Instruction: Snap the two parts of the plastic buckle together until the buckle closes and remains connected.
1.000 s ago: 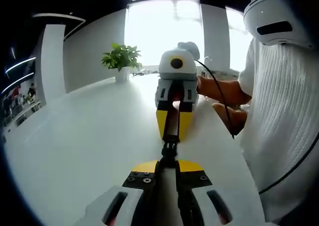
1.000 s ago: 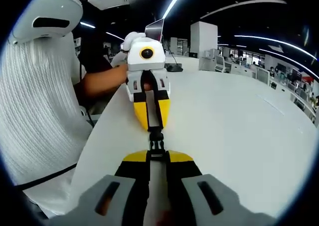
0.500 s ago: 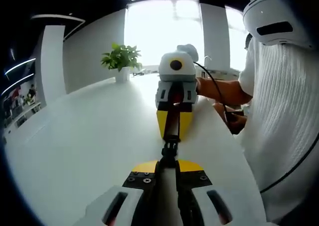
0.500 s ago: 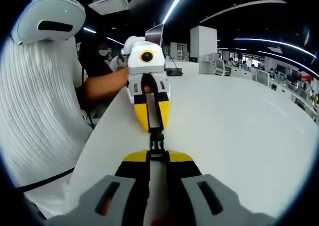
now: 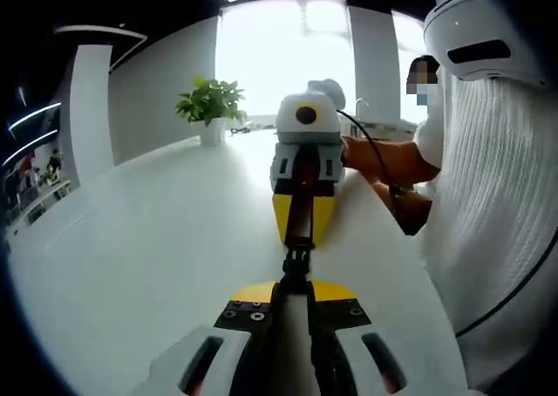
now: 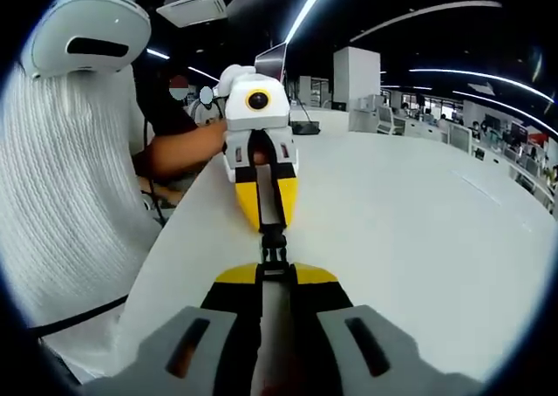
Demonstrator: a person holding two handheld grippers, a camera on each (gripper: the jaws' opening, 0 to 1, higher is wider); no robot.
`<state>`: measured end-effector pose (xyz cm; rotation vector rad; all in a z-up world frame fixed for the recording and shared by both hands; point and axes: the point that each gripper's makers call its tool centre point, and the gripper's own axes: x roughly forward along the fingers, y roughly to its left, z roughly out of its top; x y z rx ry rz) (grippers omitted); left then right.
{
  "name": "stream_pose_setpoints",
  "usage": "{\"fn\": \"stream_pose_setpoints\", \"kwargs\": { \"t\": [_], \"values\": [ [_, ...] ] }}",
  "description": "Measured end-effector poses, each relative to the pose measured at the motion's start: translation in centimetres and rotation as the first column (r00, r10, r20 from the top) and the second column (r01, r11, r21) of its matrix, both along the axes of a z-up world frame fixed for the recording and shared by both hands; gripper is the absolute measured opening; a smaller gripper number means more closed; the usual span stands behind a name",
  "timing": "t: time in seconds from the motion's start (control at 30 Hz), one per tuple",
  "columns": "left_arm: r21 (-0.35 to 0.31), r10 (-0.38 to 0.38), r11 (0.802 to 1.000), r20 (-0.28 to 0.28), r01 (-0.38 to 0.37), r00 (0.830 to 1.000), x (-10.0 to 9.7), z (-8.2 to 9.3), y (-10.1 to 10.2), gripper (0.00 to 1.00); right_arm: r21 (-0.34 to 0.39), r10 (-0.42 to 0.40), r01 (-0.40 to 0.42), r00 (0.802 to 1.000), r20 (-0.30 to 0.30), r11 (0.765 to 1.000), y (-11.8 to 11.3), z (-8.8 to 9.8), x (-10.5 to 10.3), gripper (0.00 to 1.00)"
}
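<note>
A small black plastic buckle [image 5: 296,261] hangs in the air between the two grippers, its two halves joined end to end, each on a dark strap. My left gripper [image 5: 295,284] is shut on the strap at the near half. Facing it, my right gripper [image 5: 298,235] holds the far strap. In the right gripper view the same buckle [image 6: 273,249] sits just beyond my right gripper [image 6: 275,276], which is shut on its strap, and the left gripper [image 6: 265,223] faces it, shut on the other strap.
A wide white table [image 5: 148,230] lies under both grippers. A potted green plant [image 5: 210,108] stands at its far edge. A person in a white knit top [image 6: 61,178] sits close at the table's side, hands on the grippers. Office desks [image 6: 410,121] stand beyond.
None in the buckle or jaws; both grippers hold still. The person behind has shifted slightly.
</note>
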<state>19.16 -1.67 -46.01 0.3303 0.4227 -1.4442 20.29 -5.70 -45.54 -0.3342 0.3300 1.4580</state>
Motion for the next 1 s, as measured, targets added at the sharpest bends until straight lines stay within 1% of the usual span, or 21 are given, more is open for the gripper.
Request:
{"fn": "stream_pose_setpoints", "kwargs": {
  "t": [0.33, 0.77, 0.9, 1.0],
  "values": [
    [0.013, 0.001, 1.0, 0.005, -0.001, 1.0, 0.12, 0.0, -0.05, 0.12, 0.012, 0.007, -0.007, 1.0, 0.009, 1.0, 0.17, 0.12, -0.06, 0.12],
    [0.005, -0.008, 1.0, 0.002, 0.008, 1.0, 0.3, -0.08, -0.4, 0.11, -0.001, 0.013, -0.013, 1.0, 0.008, 1.0, 0.28, 0.08, 0.14, 0.12],
    [0.002, 0.0, 1.0, -0.001, 0.0, 1.0, 0.36, -0.11, -0.42, 0.11, -0.001, 0.018, -0.018, 1.0, 0.015, 1.0, 0.32, 0.08, 0.14, 0.11],
    [-0.008, -0.007, 1.0, 0.001, 0.007, 1.0, 0.25, -0.1, -0.74, 0.11, -0.002, 0.028, -0.028, 0.999, 0.023, 1.0, 0.54, 0.05, 0.03, 0.11]
  ]
}}
